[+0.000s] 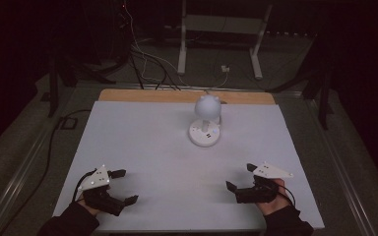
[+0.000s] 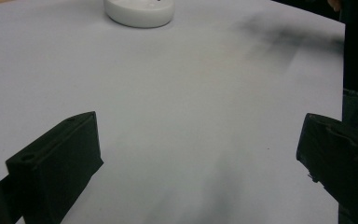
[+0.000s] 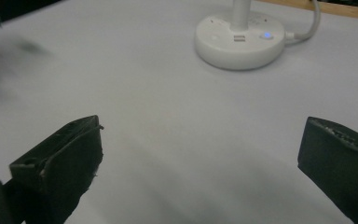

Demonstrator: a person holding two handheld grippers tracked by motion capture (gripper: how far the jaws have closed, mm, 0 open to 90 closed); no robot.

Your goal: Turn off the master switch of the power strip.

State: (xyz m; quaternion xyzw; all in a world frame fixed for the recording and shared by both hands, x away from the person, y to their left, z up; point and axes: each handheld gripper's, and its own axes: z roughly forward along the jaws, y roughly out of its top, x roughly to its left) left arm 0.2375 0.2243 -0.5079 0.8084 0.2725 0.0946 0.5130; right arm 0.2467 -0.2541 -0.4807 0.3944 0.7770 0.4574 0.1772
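Observation:
A small white desk lamp (image 1: 206, 109) with a round head stands on a round base (image 1: 204, 133) at the back middle of the white table (image 1: 147, 147). Its base (image 3: 239, 41) carries a lit blue button and a white cable in the right gripper view, and the base edge (image 2: 139, 12) appears at the top of the left gripper view. My left gripper (image 1: 124, 186) rests open near the front left edge. My right gripper (image 1: 240, 176) rests open near the front right edge. Nothing lies between either pair of jaws (image 2: 200, 158) (image 3: 200, 163).
The room is dim. Behind the white top runs a wooden strip (image 1: 177, 96). Beyond it on the floor are cables (image 1: 147, 59) and the white legs of a stand (image 1: 182, 44). Dark stands flank the table at left and right.

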